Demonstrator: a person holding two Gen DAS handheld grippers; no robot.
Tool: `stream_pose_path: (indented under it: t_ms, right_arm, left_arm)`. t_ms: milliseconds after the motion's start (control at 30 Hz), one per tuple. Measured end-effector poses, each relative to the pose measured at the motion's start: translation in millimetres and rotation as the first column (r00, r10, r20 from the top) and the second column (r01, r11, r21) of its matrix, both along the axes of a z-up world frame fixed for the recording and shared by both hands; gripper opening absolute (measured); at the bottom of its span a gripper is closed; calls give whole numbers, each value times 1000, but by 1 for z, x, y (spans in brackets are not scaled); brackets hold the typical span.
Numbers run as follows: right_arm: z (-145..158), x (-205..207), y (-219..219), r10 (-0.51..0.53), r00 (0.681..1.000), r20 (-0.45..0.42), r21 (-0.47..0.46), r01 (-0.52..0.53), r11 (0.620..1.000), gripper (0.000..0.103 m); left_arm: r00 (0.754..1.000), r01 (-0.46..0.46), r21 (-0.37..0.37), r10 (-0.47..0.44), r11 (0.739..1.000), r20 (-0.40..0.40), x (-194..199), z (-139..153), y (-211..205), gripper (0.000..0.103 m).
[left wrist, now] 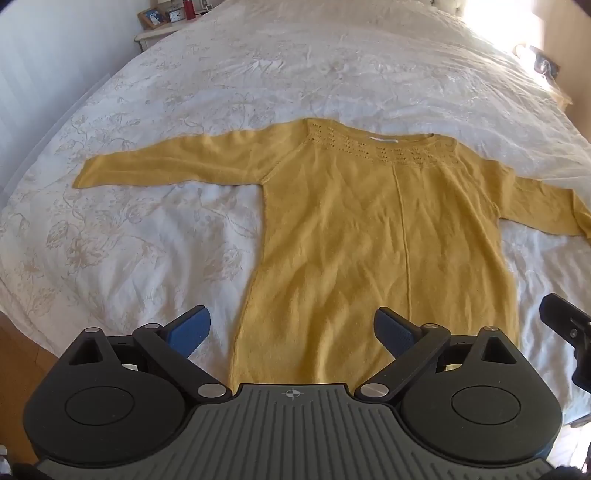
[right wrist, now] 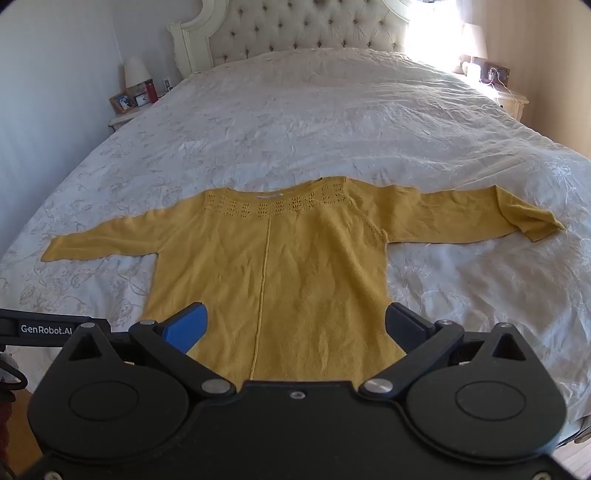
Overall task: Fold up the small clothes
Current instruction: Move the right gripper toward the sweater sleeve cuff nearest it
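Note:
A mustard-yellow knit sweater [left wrist: 369, 236] lies flat on the white bed, neck away from me, both sleeves spread out sideways. It also shows in the right wrist view [right wrist: 280, 273]. The right sleeve cuff [right wrist: 532, 221] is folded over a little. My left gripper [left wrist: 291, 325] is open and empty, held above the sweater's lower left hem. My right gripper [right wrist: 295, 321] is open and empty above the lower hem, right of the centre seam. Its side shows at the right edge of the left wrist view [left wrist: 569, 332].
The white floral bedspread [right wrist: 332, 122] covers a large bed with a tufted headboard [right wrist: 303, 29]. A nightstand with lamp, clock and photo frame [right wrist: 136, 96] stands at the left. Another nightstand [right wrist: 491, 81] is at the right by a bright window. Wooden floor [left wrist: 22, 365] shows at the near left.

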State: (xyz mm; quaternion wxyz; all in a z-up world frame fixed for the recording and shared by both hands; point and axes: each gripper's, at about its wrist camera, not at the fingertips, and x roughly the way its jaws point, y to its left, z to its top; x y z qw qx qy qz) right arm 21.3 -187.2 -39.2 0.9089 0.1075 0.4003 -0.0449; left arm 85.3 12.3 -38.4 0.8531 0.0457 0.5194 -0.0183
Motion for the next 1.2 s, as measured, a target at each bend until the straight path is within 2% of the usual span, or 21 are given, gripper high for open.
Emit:
stream_pose_path:
  t_ms: [567, 900, 933, 1000, 1033, 1133, 1200]
  right_arm:
    - [-28, 53, -3, -1, 992, -123, 13, 3, 1000, 102]
    - [-29, 71, -21, -54, 992, -116, -6, 53, 999, 101]
    - [-29, 72, -24, -63, 991, -115, -8, 62, 998, 100]
    - [-30, 75, -33, -83, 991, -104, 6, 84, 996, 94]
    - [-31, 75, -38, -95, 990, -102, -8, 95, 995, 91]
    - [-38, 80, -61, -117, 987, -114, -49, 112, 993, 88]
    - [-44, 83, -80, -130, 985, -114, -69, 122, 990, 81]
  left_arm:
    - [994, 14, -4, -14, 1000, -110, 59, -26, -6, 97]
    - [988, 57, -21, -59, 998, -144, 88, -36, -18, 95]
    - [988, 63, -25, -66, 998, -142, 90, -36, -20, 95]
    - [988, 81, -33, -85, 996, -132, 95, -36, -25, 86]
    - [987, 91, -28, -94, 995, -129, 97, -37, -28, 86]
    - [987, 106, -18, -108, 994, -117, 102, -35, -39, 85]
    - [990, 101, -17, -102, 995, -99, 103, -32, -46, 83]
